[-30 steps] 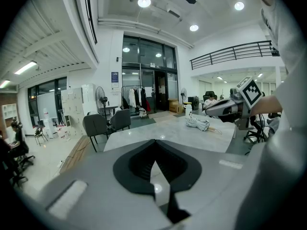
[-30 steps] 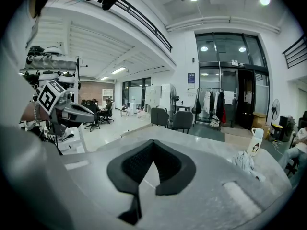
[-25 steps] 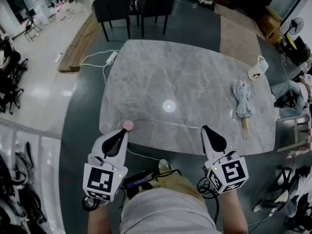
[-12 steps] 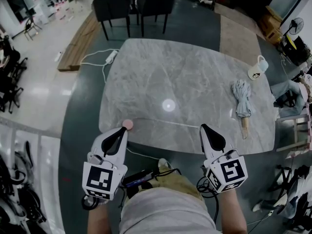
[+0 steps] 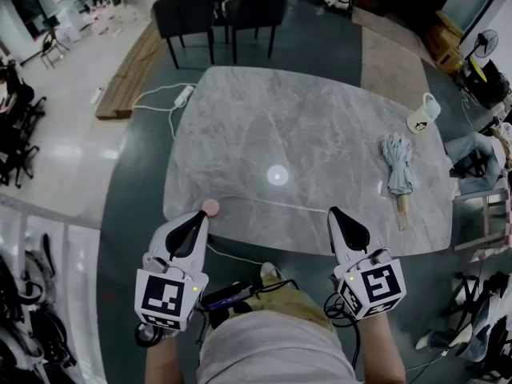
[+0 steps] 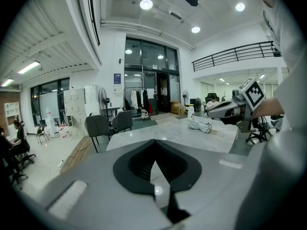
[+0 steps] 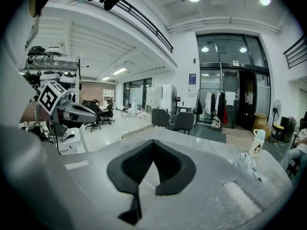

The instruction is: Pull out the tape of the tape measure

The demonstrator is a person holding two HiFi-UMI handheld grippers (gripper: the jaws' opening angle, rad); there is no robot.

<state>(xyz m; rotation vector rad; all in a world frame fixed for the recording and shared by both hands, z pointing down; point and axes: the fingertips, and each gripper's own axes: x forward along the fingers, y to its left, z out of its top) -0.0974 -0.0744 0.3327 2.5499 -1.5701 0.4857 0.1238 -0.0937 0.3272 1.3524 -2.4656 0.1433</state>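
Between left tongs and right tongs, tape

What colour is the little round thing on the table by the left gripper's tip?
The tape measure is pink. The head view shows it best.

A grey marble table is filling the middle of the head view, with two dark chairs standing at its far edge. Dark grey floor is spreading around it, and a wooden strip is running at upper left. Round ceiling lights are shining above a tall glass entrance.
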